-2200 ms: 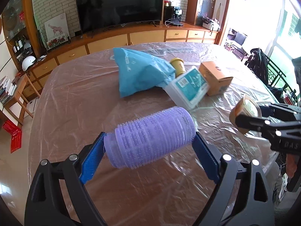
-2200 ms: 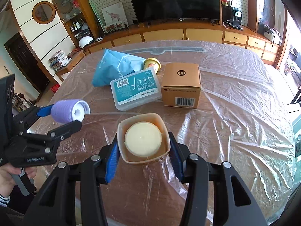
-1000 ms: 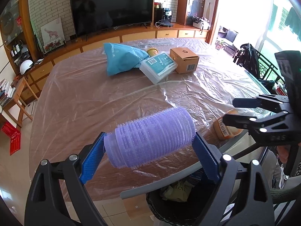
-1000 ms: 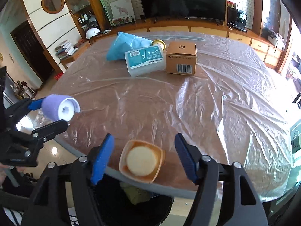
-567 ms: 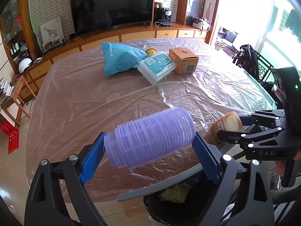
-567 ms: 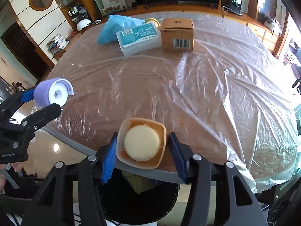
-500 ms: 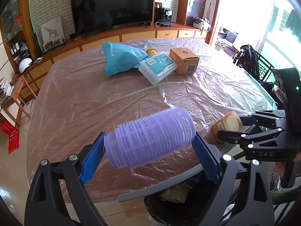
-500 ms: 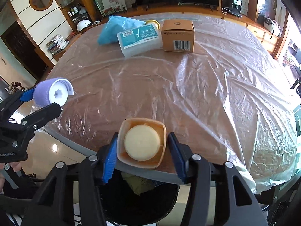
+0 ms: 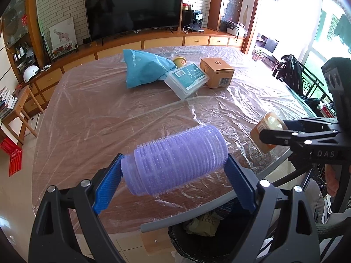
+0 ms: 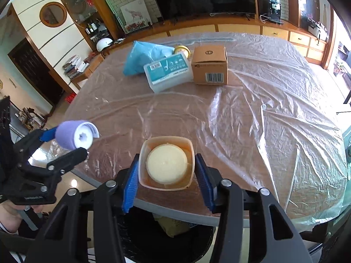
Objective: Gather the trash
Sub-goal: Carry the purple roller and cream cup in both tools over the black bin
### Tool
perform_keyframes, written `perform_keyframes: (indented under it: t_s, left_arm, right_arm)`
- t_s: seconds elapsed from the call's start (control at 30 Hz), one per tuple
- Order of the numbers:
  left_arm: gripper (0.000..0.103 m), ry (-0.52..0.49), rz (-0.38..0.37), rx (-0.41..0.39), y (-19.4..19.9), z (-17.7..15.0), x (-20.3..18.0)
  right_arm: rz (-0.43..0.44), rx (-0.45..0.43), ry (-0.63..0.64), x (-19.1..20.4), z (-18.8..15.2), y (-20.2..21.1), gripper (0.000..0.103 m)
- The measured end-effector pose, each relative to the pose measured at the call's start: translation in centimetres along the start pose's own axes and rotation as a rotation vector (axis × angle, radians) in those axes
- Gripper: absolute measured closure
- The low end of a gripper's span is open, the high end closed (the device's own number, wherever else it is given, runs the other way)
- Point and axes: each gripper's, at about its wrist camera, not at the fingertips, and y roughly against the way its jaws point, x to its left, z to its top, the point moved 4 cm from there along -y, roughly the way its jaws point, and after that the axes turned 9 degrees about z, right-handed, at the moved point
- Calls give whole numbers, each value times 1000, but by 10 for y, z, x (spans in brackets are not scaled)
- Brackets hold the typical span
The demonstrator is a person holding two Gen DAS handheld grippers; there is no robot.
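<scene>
Purple hair roller (image 9: 177,162) sits clamped in your left gripper (image 9: 173,177). Your right gripper (image 10: 166,173) is closing on the orange cup (image 10: 166,163), above the bin (image 10: 153,241).

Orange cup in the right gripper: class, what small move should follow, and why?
Probably draw the orange cup back past the table rim: the right gripper is closing its jaws on it above that rim, and the black bin sits nearer, below.

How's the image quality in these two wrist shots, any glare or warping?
Left wrist view: windows blown out white at right, fisheye bending the TV. Right wrist view: glare streaks on the table's plastic sheet, dark vignette in the corners, the cup sharp.
</scene>
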Motion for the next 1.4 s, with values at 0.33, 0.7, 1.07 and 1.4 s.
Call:
perform_keyframes:
  t_s: [0.33, 0.7, 1.07, 1.4]
  left_arm:
    - [12, -27, -52, -7, 22, -12, -16]
    - [12, -108, -93, 25, 43, -41, -43]
    - [12, -161, -86, 89, 40, -72, -58]
    - [12, -191, -84, 142, 24, -94, -69]
  right_arm:
    - [67, 11, 68, 20, -18, 26, 56]
    - [89, 72, 94, 25, -54, 38, 56]
    - [102, 162, 78, 19, -87, 28, 56]
    - [67, 228, 83, 12, -106, 9, 56]
